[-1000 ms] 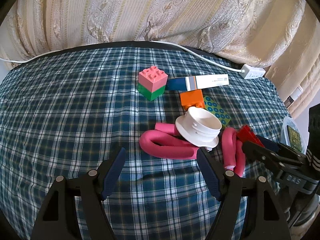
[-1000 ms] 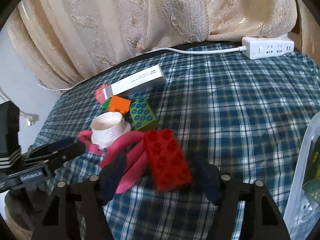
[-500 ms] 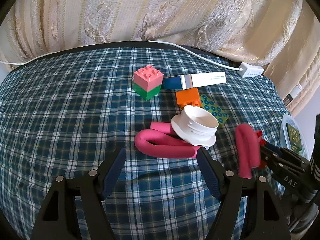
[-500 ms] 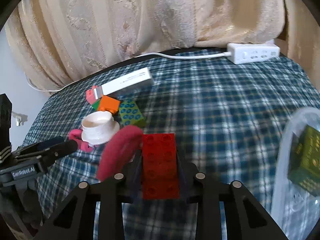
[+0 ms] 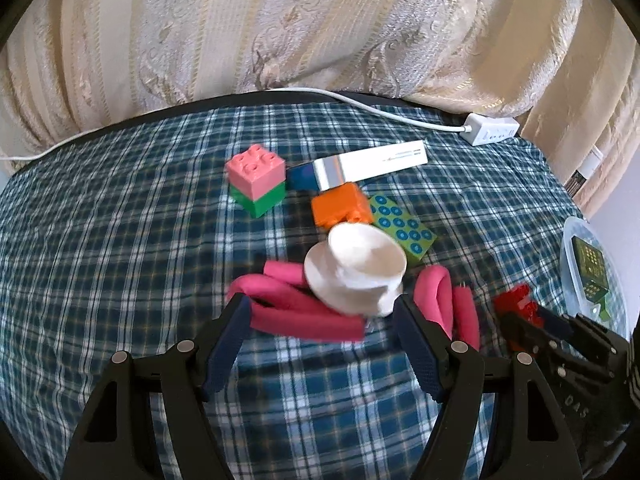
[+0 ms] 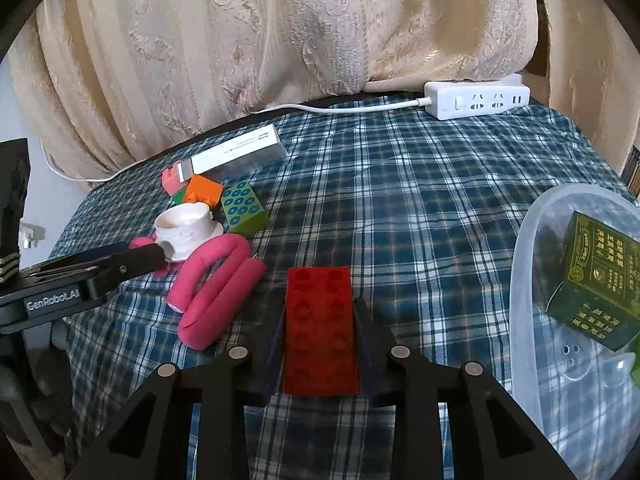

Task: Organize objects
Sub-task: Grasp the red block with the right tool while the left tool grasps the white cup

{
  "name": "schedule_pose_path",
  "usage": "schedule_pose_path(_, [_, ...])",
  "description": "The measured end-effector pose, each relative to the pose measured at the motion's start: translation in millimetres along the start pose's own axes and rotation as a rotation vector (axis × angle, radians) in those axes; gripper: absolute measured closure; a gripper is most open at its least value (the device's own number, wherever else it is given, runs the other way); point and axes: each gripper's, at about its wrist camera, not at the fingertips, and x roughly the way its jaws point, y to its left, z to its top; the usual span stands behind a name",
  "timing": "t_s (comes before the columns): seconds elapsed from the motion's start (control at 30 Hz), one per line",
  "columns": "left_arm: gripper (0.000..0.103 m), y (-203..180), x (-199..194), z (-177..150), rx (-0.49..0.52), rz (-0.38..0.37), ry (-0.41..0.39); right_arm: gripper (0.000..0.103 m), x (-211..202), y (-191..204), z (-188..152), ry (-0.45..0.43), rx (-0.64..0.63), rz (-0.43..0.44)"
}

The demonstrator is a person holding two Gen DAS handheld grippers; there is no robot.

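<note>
A table under a blue plaid cloth, seen from two hand-held grippers.

Nearest, in the right wrist view, the right gripper pinches a flat red brick between its jaws, one on each long side. The brick appears lifted just clear of the cloth, though that is hard to confirm.

Just right of it, at the near right edge, stands a clear plastic tub. It already holds a dark green box with gold print. The tub is probably where things are being collected, so one item looks put away and the brick is likely next.

In the left wrist view, the left gripper hangs with its jaws spread and nothing between them. Just beyond its tips lie a bent pink foam roller and, partly on top of it, a white cup-shaped piece on its side. A second pink roller, folded over, lies to the right, between the cup and the right gripper.

A little farther off are an orange brick touching a green brick with blue dots. Left of them stands a pink brick stacked on a plain green one. Behind these lies a long white and blue carton.

At the far edge, against a cream curtain, sits a white power strip with its cord.

Most of the sorting appears still to be done: both rollers, the cup, four bricks and the carton remain loose on the cloth.
</note>
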Motion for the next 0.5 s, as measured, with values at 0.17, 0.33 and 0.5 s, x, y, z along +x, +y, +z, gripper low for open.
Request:
schedule_pose_path(0.17, [0.028,-11.2,5.0,7.6,0.020,-0.005,-0.003,0.069,-0.1,-1.4,-0.3,-0.001,0.009,0.012])
schedule_pose_path(0.33, [0.028,-19.8,9.1,12.6,0.042,0.004,-0.008,0.069,-0.4,-2.3,-0.5,0.000,0.007,0.010])
schedule_pose_path(0.5, [0.029,-22.5,17.9,15.8,0.056,0.038,-0.017,0.069,-0.2,-1.8,-0.2,0.000,0.007,0.010])
